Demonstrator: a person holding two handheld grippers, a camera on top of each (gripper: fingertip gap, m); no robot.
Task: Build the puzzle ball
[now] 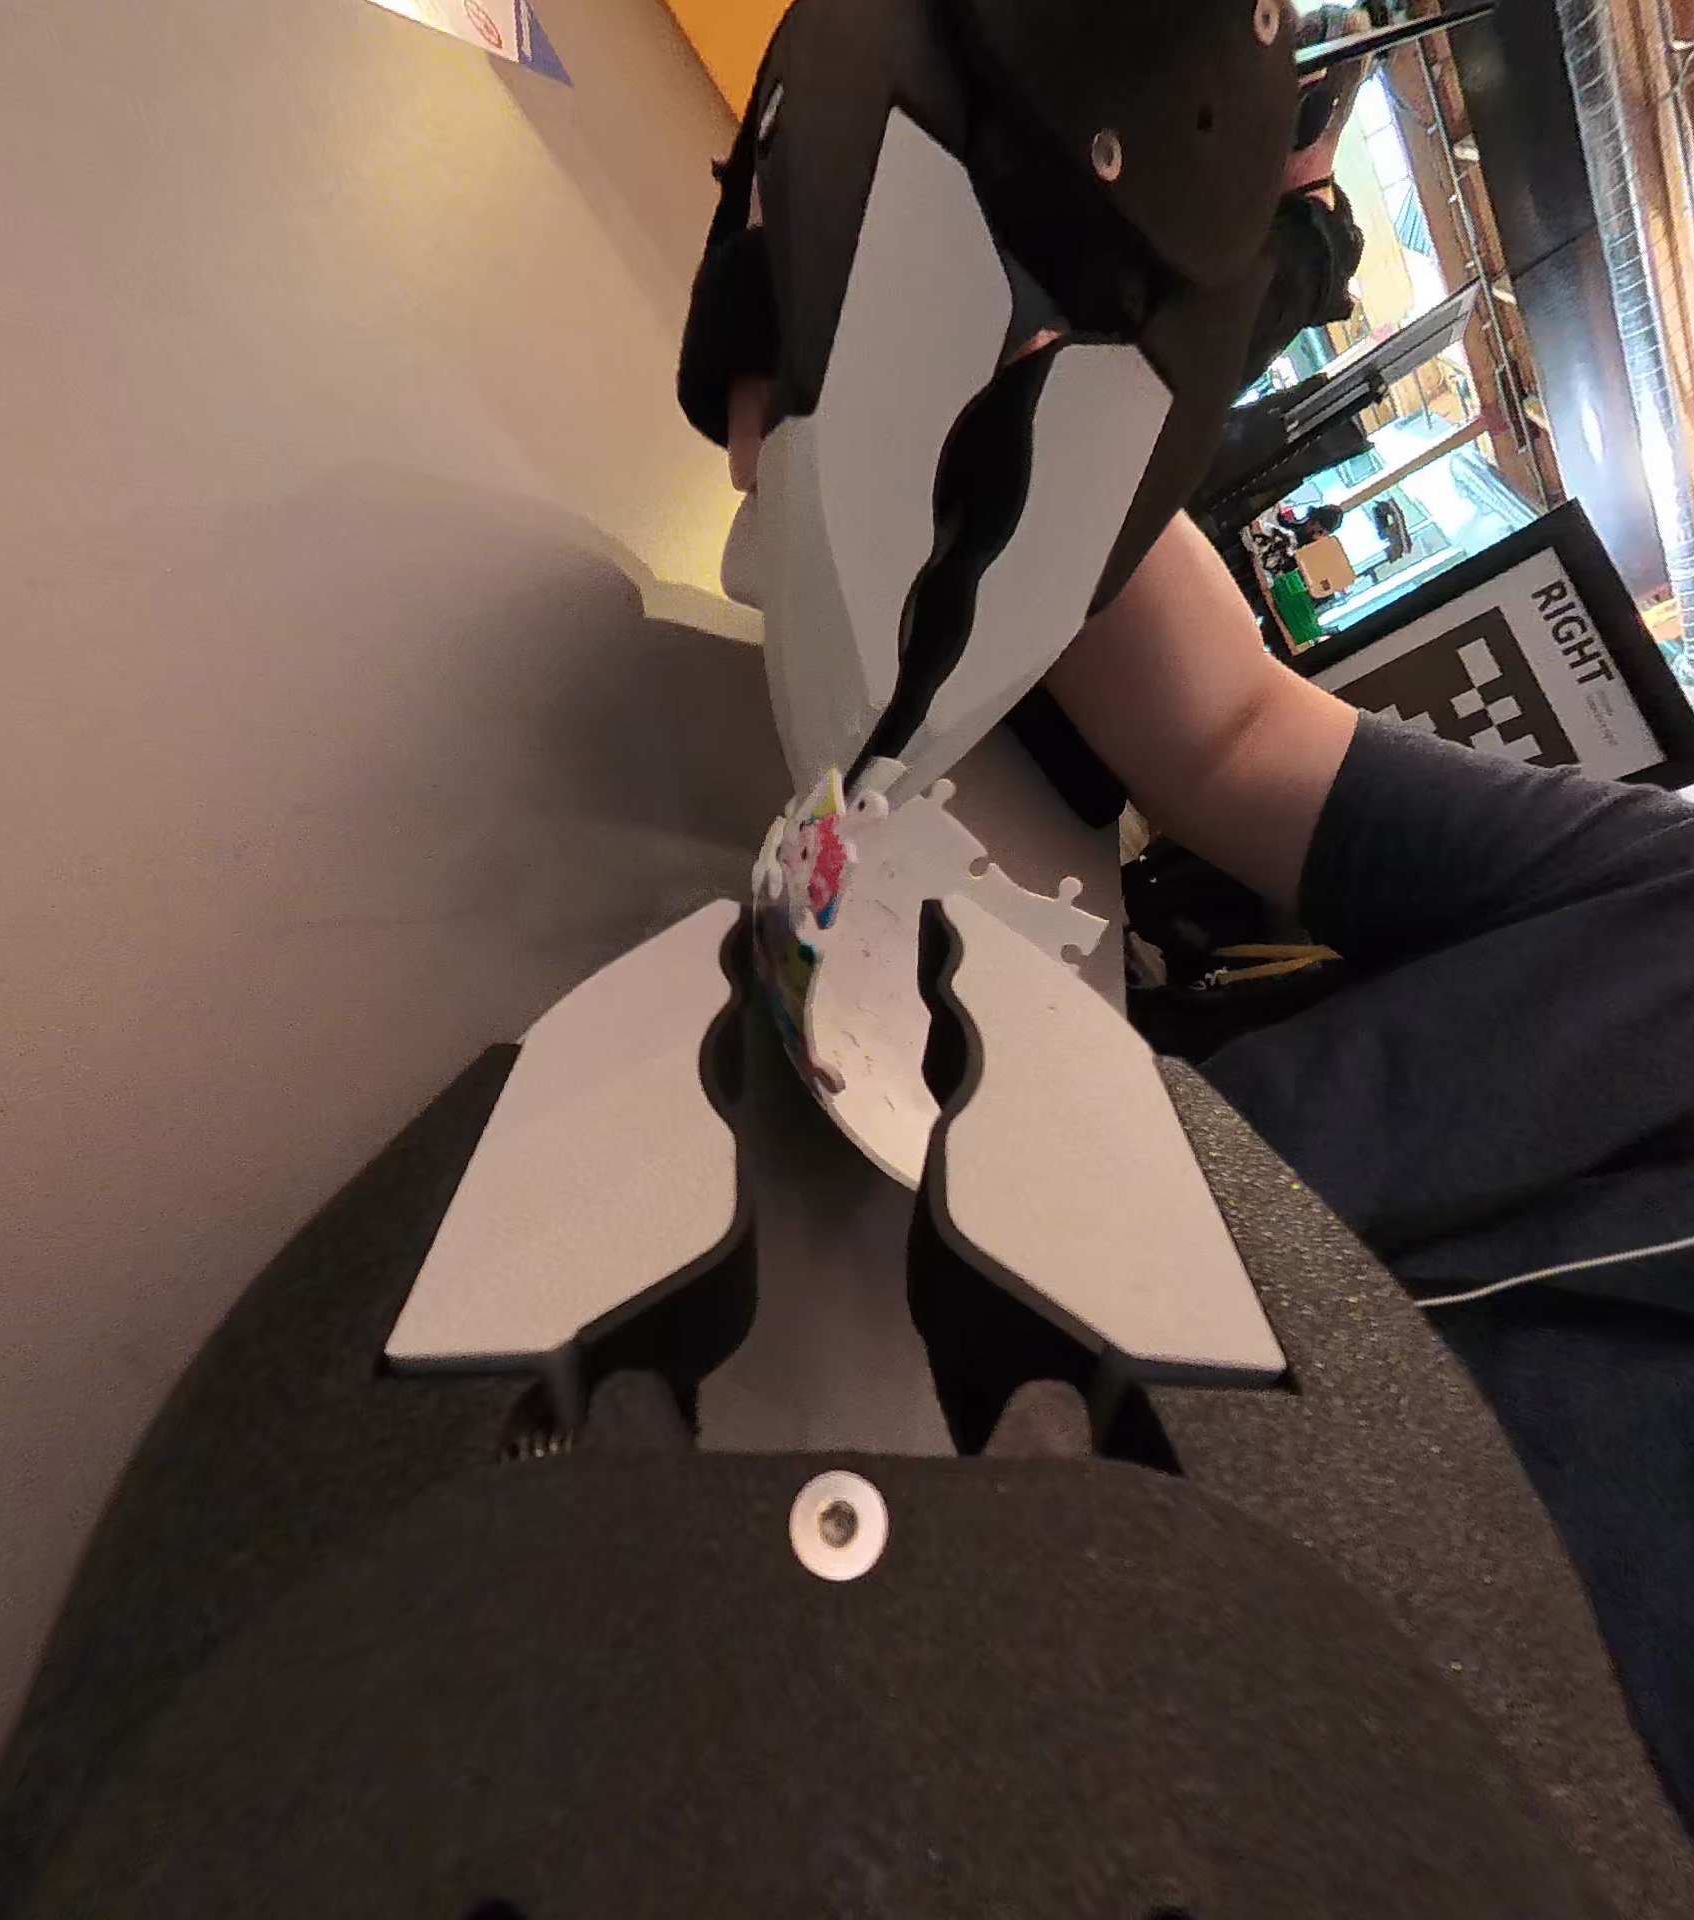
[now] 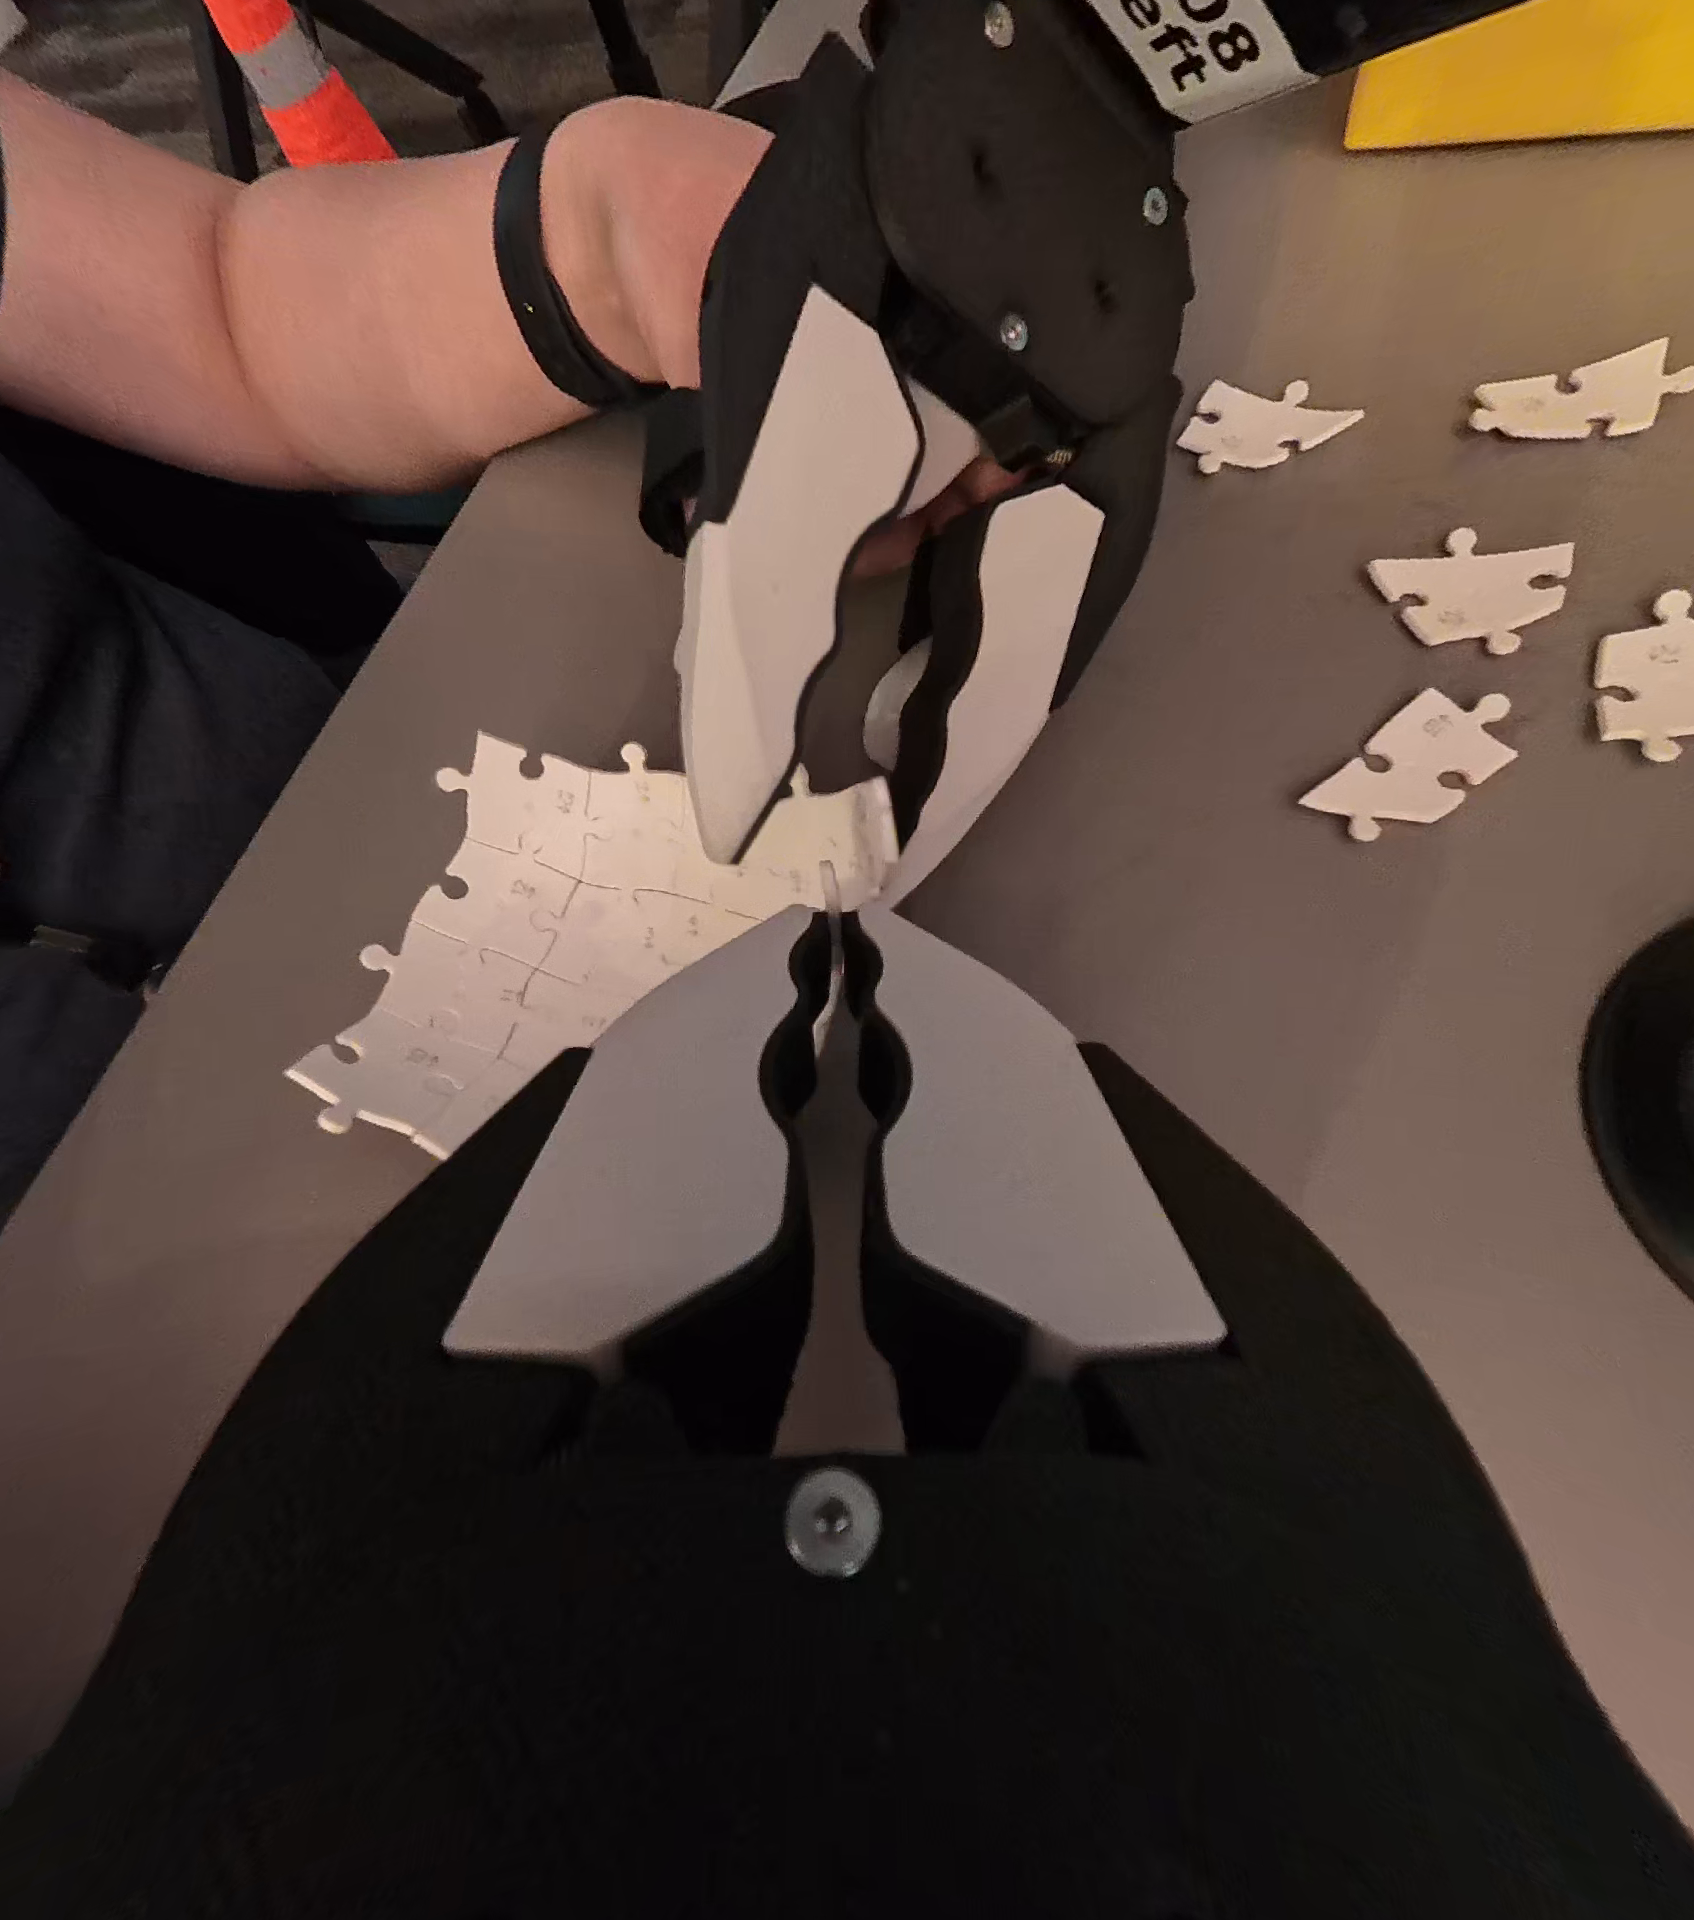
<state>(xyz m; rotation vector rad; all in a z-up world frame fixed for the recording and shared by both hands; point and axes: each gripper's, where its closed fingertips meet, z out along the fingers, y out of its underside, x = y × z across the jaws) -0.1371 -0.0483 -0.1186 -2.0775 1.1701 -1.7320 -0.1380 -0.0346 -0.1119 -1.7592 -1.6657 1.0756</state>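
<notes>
On the grey-brown table point(image 2: 1186, 1039), right wrist view, left to right:

- 9 o'clock: the curved assembled panel of white-backed card puzzle pieces point(image 2: 531, 935). One panel. Seams show roughly a dozen joined pieces, exact count not readable. Its far edge is lifted and its low edge looks close to the tabletop; I can't tell if it touches.
- Centre, 12 o'clock: my left gripper point(image 1: 835, 920). The jaws are clamped across the panel's raised edge, one finger on the printed side and one on the white side.
- Dead centre: my right gripper point(image 2: 835, 920). The jaws are nearly together, pinching one single puzzle piece with a colour-printed face point(image 1: 817, 852) edge-on, with its tabs right at the panel rim beside my left tips. I can't tell if it's seated.
- 1 to 3 o'clock: loose white puzzle pieces point(image 2: 1466, 587) lying blank side up, well apart from the panel. Six in view, one of them cut off by the frame edge.
- 3 o'clock: one black round dish-like object point(image 2: 1653, 1091), partly out of frame.
- 1 o'clock, far: one flat yellow sheet or box point(image 2: 1570, 94).
- 11 o'clock, off the table: one orange cone with a grey band point(image 2: 303, 94).

Status, my estimate: early to middle. One curved section is built, nowhere near a closed ball. The current step is mating the held piece. At least six more are left, then closing the shell.
</notes>
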